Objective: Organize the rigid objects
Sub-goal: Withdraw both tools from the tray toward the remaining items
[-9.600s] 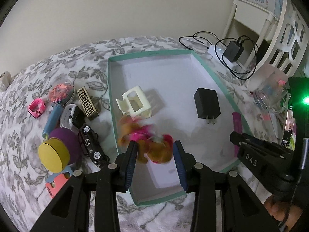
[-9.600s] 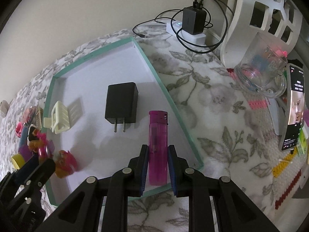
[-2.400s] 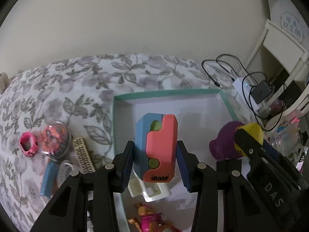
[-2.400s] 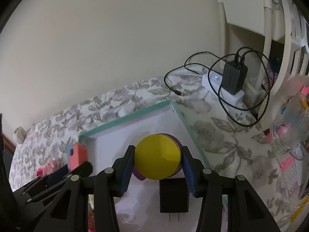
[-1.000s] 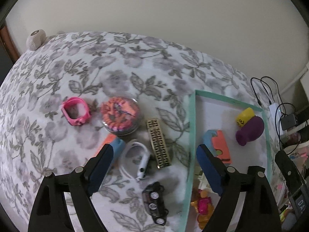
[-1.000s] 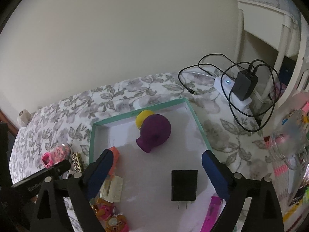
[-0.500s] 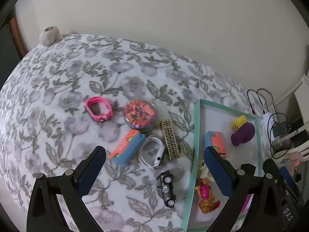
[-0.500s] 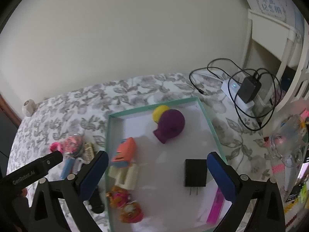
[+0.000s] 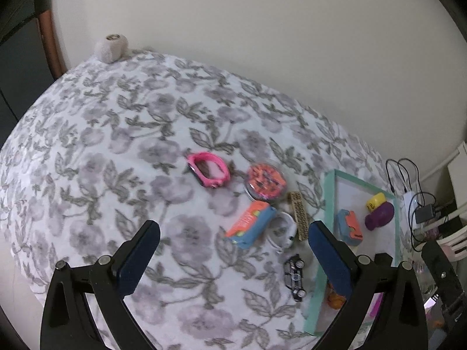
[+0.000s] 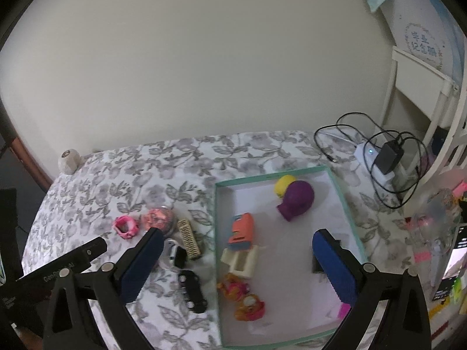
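Both claws hang wide open and empty, high above the flower-print bed. From my left claw (image 9: 232, 258), the nearest loose piece is the small black toy car (image 9: 295, 276), just ahead and right, its long axis pointing away from me. Beyond it lie the orange-and-blue block (image 9: 250, 224), the patterned gold bar (image 9: 300, 215) and the pink watch band (image 9: 208, 168). My right claw (image 10: 233, 264) hovers over the teal-rimmed white tray (image 10: 217, 250), so I judge the left nearer.

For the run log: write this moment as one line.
left claw: open, empty | right claw: open, empty | tray: partly filled | toy car: outside tray
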`<state>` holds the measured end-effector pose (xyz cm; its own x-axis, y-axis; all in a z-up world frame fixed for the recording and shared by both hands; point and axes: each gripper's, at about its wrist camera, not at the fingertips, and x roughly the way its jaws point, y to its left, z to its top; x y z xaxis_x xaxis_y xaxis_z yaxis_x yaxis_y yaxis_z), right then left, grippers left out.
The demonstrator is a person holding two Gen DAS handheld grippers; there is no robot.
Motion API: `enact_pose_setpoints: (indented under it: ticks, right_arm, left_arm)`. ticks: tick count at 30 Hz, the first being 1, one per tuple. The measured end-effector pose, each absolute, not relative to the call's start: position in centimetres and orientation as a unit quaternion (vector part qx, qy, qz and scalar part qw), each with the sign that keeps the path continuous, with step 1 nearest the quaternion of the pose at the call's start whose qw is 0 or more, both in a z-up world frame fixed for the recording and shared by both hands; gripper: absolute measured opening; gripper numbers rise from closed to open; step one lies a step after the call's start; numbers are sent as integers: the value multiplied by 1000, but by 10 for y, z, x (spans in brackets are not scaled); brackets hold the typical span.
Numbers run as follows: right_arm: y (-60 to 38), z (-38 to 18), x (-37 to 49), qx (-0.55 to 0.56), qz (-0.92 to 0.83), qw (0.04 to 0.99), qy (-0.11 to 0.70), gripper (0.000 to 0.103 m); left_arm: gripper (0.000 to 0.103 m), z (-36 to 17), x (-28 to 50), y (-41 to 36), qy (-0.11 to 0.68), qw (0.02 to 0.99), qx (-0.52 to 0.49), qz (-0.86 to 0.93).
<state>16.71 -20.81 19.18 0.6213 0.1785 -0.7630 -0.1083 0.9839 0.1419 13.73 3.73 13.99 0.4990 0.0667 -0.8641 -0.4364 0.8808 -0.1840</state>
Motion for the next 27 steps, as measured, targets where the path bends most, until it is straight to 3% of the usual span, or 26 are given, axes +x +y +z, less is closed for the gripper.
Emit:
enact_pose_setpoints:
  ticks: [21,27]
  right_arm:
    - [-148,120,177,36,158,847,506,103]
    - [-132,99,176,14,176,830,529,91]
  left_arm:
    - [101,102,137,103,521,802,-236,174]
    - [101,72,147,98,558,778,-247,150]
